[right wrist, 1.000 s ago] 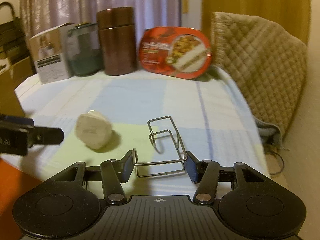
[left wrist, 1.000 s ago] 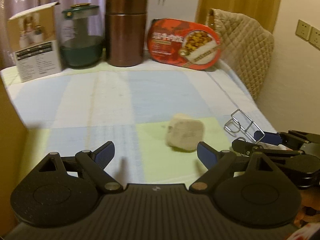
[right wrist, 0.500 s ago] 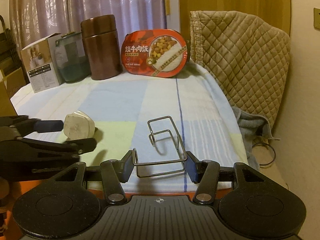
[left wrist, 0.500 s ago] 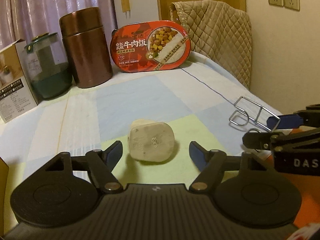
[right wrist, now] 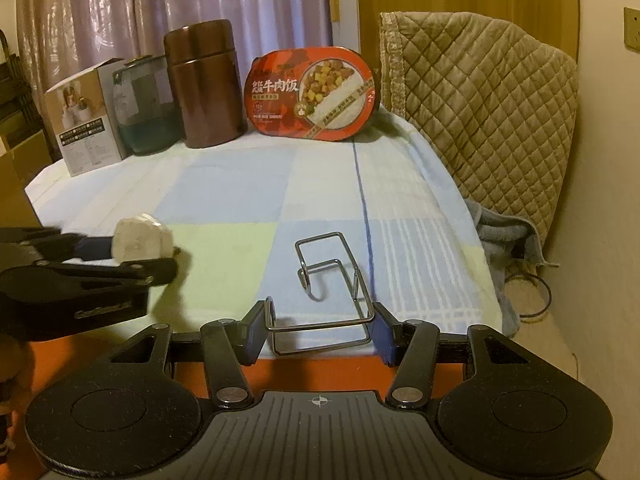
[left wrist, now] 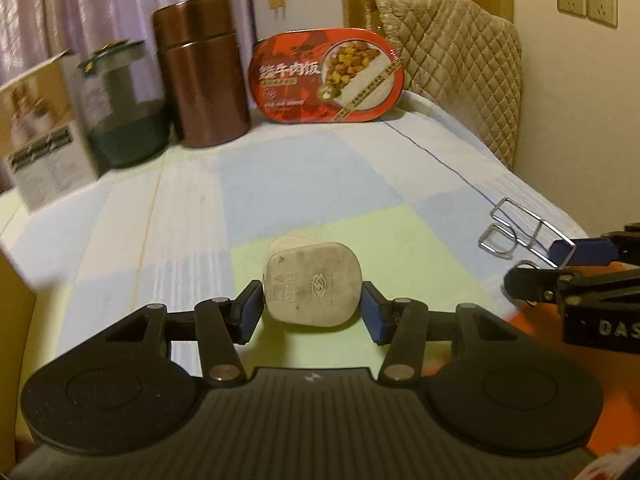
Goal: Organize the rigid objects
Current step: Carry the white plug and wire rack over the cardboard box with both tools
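Note:
A white plug adapter (left wrist: 314,284) lies on the pale green check of the tablecloth. My left gripper (left wrist: 312,312) has it between its blue pads; the jaws are closing and both pads touch its sides. In the right wrist view the same plug (right wrist: 140,236) shows at the left, inside the left gripper (right wrist: 132,256). My right gripper (right wrist: 320,330) is shut on the near end of a bent metal wire rack (right wrist: 320,237), held just above the cloth near the table's front right. From the left wrist view, the rack (left wrist: 516,224) and right gripper (left wrist: 540,266) sit at the right edge.
Along the back stand a white carton (left wrist: 40,136), a glass jar (left wrist: 120,108), a brown canister (left wrist: 204,72) and a red meal box (left wrist: 324,76). A quilted chair back (right wrist: 480,92) borders the right side, with cloth and a cable (right wrist: 532,292) on the floor below.
My left gripper came forward and down around the plug, and its jaws narrowed from wide apart to touching it. The right gripper kept its hold on the wire rack and shifted slightly.

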Available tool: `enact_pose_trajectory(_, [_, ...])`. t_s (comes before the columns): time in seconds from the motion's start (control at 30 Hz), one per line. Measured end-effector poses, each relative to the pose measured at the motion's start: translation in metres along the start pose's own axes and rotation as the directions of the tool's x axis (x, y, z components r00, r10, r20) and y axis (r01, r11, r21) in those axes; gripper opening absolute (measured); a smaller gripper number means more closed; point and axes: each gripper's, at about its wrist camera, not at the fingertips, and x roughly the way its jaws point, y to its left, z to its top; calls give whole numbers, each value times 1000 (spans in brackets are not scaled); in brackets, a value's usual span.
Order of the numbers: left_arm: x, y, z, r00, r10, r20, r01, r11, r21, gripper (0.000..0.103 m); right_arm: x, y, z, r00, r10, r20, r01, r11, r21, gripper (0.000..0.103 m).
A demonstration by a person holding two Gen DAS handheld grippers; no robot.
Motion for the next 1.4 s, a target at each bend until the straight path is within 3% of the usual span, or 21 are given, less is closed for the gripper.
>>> enact_pose_trajectory(0.37, [-68,2,-41,998,-48,-43,47,998,-40,46,-50,30,-38,999,20,-33,-20,1000,-23,50])
enact_pose_trajectory(0.63, [-119,7,-57,991,-98,-89,91,993,-78,46,-96,44,-55,998,23,-67,-21,999,32,50])
enact_pose_trajectory(0.97, [-199,15,-56,992,-113,-51,108,991,-84,46,-165,63,-53,999,22,-45,-20,999,26,50])
enact_pose_trajectory(1.4, [-300,47,-52,997,-65,43,69,990,-123,46,-234,104,-34,999,46,28,-46,999,3,50])
